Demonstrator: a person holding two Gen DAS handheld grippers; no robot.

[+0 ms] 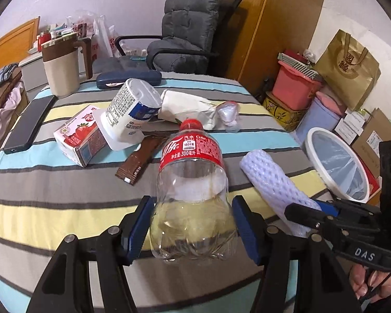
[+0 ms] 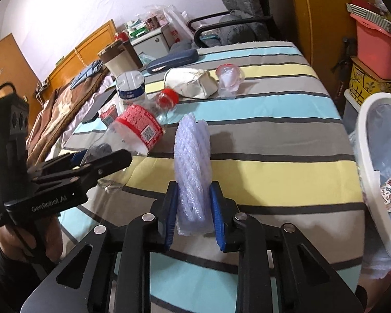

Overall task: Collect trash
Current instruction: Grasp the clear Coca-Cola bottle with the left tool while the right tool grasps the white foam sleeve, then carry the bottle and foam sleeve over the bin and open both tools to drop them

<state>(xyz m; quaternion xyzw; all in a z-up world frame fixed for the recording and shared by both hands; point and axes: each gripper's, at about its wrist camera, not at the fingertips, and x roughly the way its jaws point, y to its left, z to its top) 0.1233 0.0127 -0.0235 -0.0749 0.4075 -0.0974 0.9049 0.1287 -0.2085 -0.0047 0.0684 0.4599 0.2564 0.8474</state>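
Both sets of jaws are gripping trash: the left gripper (image 1: pixel 193 227) is clamping the base of an empty bottle (image 1: pixel 193 180), and the right gripper (image 2: pixel 194 212) is squeezing a foam net (image 2: pixel 193 167). Both items are sitting near the table's right edge, the net nearer it and close to the bin (image 1: pixel 338 164) standing just past it. Judging by this, two pickups are under way; next, each piece is needing a carry over the rim and a release. More trash is waiting toward the far edge: a carton (image 1: pixel 77 137), cup (image 1: pixel 129 113), wrapper (image 1: pixel 140 160) and paper wad (image 1: pixel 187 107). A striped cloth (image 2: pixel 273 161) is covering the table, with a chair (image 1: pixel 187 31) standing behind.
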